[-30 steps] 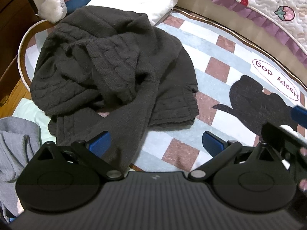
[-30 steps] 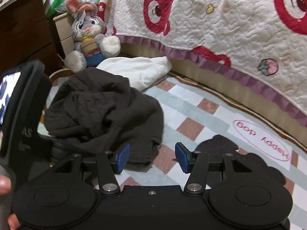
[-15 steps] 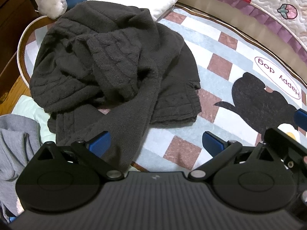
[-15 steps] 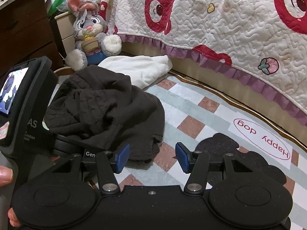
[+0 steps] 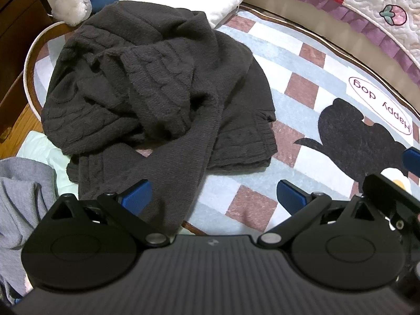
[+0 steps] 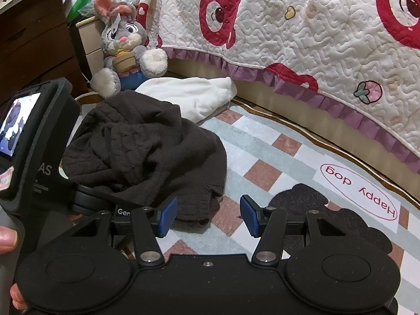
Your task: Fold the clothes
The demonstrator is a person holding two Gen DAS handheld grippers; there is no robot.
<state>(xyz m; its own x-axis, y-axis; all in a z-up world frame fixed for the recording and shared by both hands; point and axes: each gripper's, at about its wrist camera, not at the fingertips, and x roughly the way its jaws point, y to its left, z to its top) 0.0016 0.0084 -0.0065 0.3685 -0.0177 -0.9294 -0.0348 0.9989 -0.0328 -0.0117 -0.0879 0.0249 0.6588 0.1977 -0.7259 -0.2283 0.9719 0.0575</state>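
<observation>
A dark brown cable-knit sweater (image 5: 157, 89) lies crumpled on a checked rug (image 5: 296, 60), one sleeve trailing toward the camera. My left gripper (image 5: 212, 194) hovers above that sleeve's end, jaws wide apart, with only rug and sleeve edge below them. In the right wrist view the same sweater (image 6: 147, 152) sits left of centre. My right gripper (image 6: 207, 216) stands open over the rug just right of the sweater's hem, nothing between its blue pads. The left gripper's body with its small screen (image 6: 34, 144) fills the left edge there.
A white folded cloth (image 6: 189, 94) and a plush rabbit (image 6: 126, 44) lie beyond the sweater. A quilted bedspread (image 6: 315, 26) hangs along the rug's far side. A grey garment (image 5: 23, 199) and a pale green cloth (image 5: 44, 149) lie at left. Wooden drawers (image 6: 31, 42) stand at far left.
The left wrist view has slid slightly, so the sweater sits a little farther up and right. Both grippers keep the same opening; the sweater has not moved.
</observation>
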